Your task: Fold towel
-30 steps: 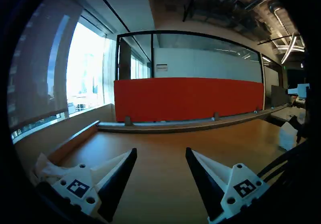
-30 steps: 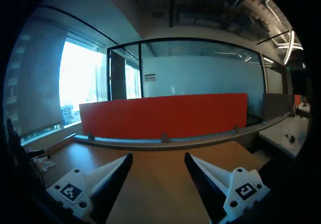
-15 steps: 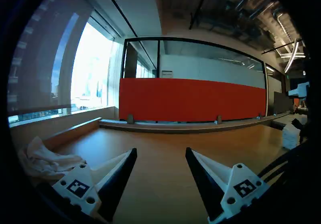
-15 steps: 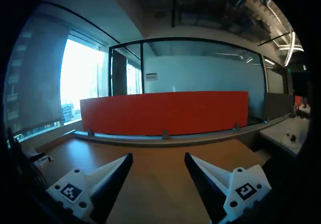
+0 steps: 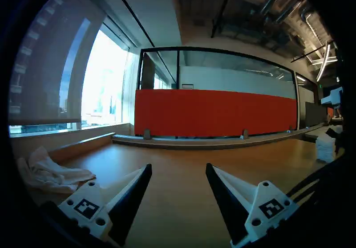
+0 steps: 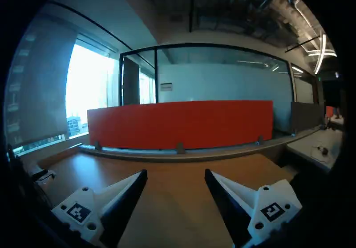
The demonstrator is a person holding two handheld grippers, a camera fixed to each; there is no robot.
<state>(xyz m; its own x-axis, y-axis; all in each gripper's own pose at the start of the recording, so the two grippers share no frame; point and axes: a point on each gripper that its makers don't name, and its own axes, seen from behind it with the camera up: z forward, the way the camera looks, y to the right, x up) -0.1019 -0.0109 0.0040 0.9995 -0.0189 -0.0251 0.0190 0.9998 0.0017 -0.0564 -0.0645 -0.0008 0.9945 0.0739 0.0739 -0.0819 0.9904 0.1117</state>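
Right gripper (image 6: 175, 179) gapes over wooden table (image 6: 178, 194) — red divider (image 6: 182, 123) beyond.

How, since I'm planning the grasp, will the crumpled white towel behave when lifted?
The towel lies in a loose, creased heap, so it will probably droop floppily. Pushed on the smooth table, it would likely slide and bunch.

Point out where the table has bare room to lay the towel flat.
The widest bare patch is the table ahead of the open left gripper, bordered by the crumpled towel at left, the red divider behind and a white stack at right; only those side edges are crowded. Ahead of the open right gripper the wood is bare too.
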